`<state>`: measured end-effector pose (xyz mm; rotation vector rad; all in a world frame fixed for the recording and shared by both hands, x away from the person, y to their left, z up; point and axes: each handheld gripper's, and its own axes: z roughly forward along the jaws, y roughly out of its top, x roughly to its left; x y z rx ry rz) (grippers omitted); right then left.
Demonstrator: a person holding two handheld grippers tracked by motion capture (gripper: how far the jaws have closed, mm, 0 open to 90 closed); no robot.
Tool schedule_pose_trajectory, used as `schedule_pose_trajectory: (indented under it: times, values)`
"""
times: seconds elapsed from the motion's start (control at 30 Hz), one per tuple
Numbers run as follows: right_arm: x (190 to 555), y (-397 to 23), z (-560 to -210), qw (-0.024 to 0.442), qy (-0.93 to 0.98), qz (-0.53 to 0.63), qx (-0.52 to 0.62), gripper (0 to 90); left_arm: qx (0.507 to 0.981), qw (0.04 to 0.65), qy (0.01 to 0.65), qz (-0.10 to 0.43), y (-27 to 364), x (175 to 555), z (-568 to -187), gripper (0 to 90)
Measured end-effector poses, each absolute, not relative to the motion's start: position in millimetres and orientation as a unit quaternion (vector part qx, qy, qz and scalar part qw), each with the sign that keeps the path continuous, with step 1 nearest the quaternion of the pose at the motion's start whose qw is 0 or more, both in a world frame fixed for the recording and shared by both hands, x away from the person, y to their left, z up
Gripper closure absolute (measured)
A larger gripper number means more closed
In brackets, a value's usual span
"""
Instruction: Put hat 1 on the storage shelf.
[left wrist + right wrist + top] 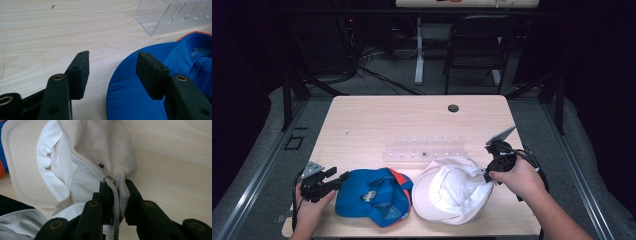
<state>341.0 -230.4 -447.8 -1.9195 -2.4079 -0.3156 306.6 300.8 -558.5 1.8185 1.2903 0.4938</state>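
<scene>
I have the white cap pinched at its back rim in my right gripper; the jaws are clamped tight on a fold of fabric with the edge binding squeezed between the pads. On the wooden table the cap lies upside down at about five o'clock, its hollow facing up. Its long axis runs from the brim at nine o'clock to my grip at three o'clock, and the brim points at the blue cap, which it nearly touches.

My left gripper rests at seven o'clock with its jaws spread wide and nothing between them; one pad hangs over the blue cap's brim without pressing it.

I judge this to be the start of the lift: grasp made, rear edge of the cap raised while the brim rests on the table. The clear plastic rack sits just beyond both caps, toward twelve o'clock. Next I need to raise the cap clear without dragging its brim into the blue one, keeping the pinch firm because the fabric is thin and could slip.
</scene>
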Motion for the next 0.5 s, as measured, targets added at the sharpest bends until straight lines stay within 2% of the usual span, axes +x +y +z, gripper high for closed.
schedule_pose_trajectory:
  times: [0.5]
  values:
    - [346.3, -219.9, -429.4, 0.070, -0.764, -0.103, -0.633, 80.6, 0.724, 0.416, 0.513, 0.195, 300.8, 306.7, -558.6, 44.9]
